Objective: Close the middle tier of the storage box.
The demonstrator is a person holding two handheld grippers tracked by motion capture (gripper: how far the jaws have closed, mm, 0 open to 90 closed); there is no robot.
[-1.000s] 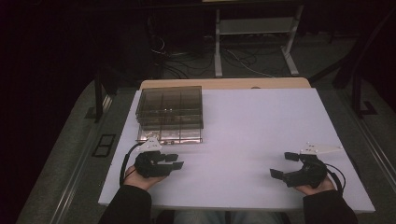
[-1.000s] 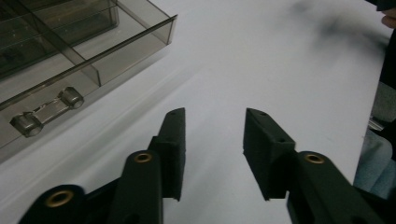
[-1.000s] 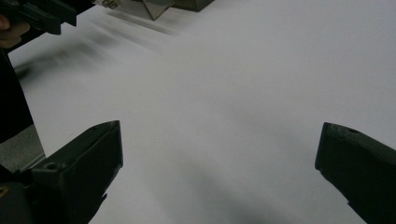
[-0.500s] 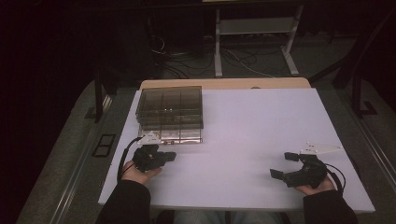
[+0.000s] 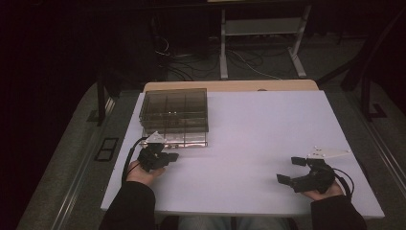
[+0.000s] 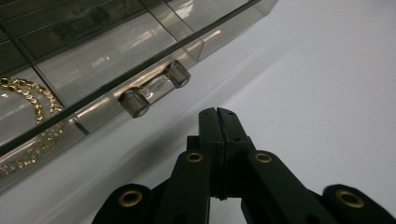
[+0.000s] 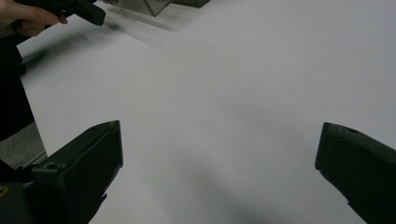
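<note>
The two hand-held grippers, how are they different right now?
The left hand-held gripper has its jaws pressed together, empty; the right hand-held gripper has its jaws wide apart. The left one sits close to the smoky plastic box, pointing at its handle; the right one rests far away over bare table. Both are black and hand-held.

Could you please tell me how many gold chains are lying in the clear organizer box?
1 for certain: a gold chain in a compartment of the organizer box, left of its handle. Gold links lower down may be another.

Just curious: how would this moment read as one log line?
left gripper: shut, empty, near drawer handle | right gripper: open, empty
</note>
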